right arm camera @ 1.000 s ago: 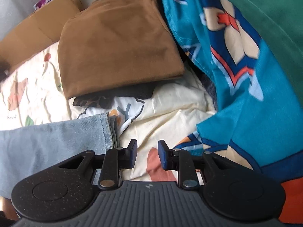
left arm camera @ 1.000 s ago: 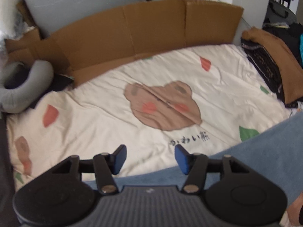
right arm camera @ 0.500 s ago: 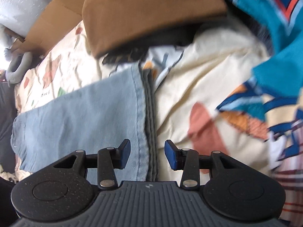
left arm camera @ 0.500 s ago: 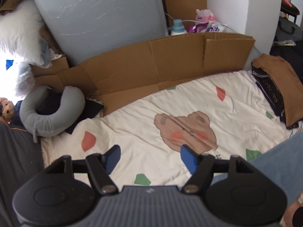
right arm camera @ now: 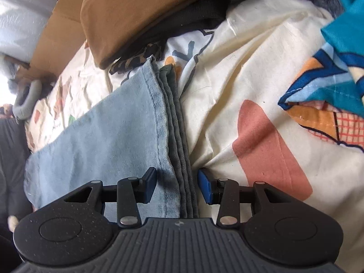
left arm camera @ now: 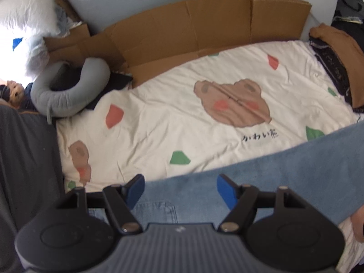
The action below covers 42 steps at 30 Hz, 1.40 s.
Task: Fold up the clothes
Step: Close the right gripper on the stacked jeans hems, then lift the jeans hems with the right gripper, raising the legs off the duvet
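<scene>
Light blue jeans (left arm camera: pixel 284 173) lie flat along the near edge of a cream bedspread (left arm camera: pixel 173 122) printed with a bear face. My left gripper (left arm camera: pixel 179 191) is open above the waist end, where a back pocket shows between the fingers. In the right wrist view the jeans (right arm camera: pixel 109 136) end in stacked leg hems (right arm camera: pixel 175 122). My right gripper (right arm camera: pixel 177 187) is open and straddles those hems, one blue pad on the denim, the other beside the hem edge on the bedspread (right arm camera: pixel 238 91).
A folded brown garment (right arm camera: pixel 145 6) on dark clothes lies just past the hems, and it shows at the right in the left view (left arm camera: pixel 341 52). Teal patterned fabric (right arm camera: pixel 341 52) lies to the right. Flattened cardboard (left arm camera: pixel 204 27) lines the far side, a grey neck pillow (left arm camera: pixel 68 91) at left.
The left gripper has dropped back low over the jeans' waist after pointing higher. The right gripper has moved onto the leg hems, and its fingers have spread wider.
</scene>
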Motion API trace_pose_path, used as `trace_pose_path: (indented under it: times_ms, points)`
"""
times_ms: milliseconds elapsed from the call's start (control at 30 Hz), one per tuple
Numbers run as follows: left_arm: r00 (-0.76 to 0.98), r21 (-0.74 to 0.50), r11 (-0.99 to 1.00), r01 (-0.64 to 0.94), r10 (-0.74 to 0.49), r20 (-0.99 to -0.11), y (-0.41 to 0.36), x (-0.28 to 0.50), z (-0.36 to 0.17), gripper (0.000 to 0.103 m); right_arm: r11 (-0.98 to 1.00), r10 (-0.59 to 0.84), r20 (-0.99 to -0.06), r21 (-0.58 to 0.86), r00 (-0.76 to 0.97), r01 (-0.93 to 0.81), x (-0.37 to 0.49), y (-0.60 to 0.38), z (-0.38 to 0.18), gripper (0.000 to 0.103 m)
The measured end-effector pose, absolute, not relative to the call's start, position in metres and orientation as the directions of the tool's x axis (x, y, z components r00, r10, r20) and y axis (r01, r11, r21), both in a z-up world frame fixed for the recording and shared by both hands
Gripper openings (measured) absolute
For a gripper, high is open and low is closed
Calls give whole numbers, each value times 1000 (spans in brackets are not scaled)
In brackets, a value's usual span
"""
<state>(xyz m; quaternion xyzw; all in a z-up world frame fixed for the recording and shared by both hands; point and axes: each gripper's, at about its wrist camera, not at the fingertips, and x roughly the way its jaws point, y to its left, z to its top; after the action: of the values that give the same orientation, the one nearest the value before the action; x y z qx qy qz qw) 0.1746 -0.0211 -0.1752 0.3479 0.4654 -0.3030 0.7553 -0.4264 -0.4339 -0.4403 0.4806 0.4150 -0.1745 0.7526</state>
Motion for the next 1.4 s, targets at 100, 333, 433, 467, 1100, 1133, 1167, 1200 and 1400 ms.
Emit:
trace_pose_path:
  times_ms: [100,333,433,467,1100,1133,1167,1200,1400]
  points:
    - [371,241,576,781,-117,-921,-15,171,-186,73,469,197,-760,628,619,621,-426,-437,-436,46]
    - [338,241,558,794,-76,-938,-5,165,-207,73,413,290,-699,707,654,574,-427,-452,-436,46]
    - [328,234,562,793,-71,-942,-2,164,-212,73,411,282,-714,693,640,592,-421,-455,-445,46]
    - [325,234,561,794,-67,-943,-1,163,-214,73,411,278,-720,687,635,599,-418,-456,-449,46]
    - [276,176,602,779,-76,-958,3,156,-255,73,368,378,-669,743,639,560,-393,-462,-457,39]
    - [273,174,604,778,-75,-959,3,156,-257,72,372,379,-676,737,632,565,-390,-461,-460,38]
    - [270,171,606,777,-74,-960,3,155,-259,72,377,375,-685,728,624,572,-388,-460,-463,39]
    - [268,172,602,780,-72,-961,3,153,-260,72,384,371,-692,722,620,576,-386,-460,-465,39]
    - [265,169,616,770,-67,-962,16,147,-261,72,455,354,-730,681,585,574,-384,-453,-453,19]
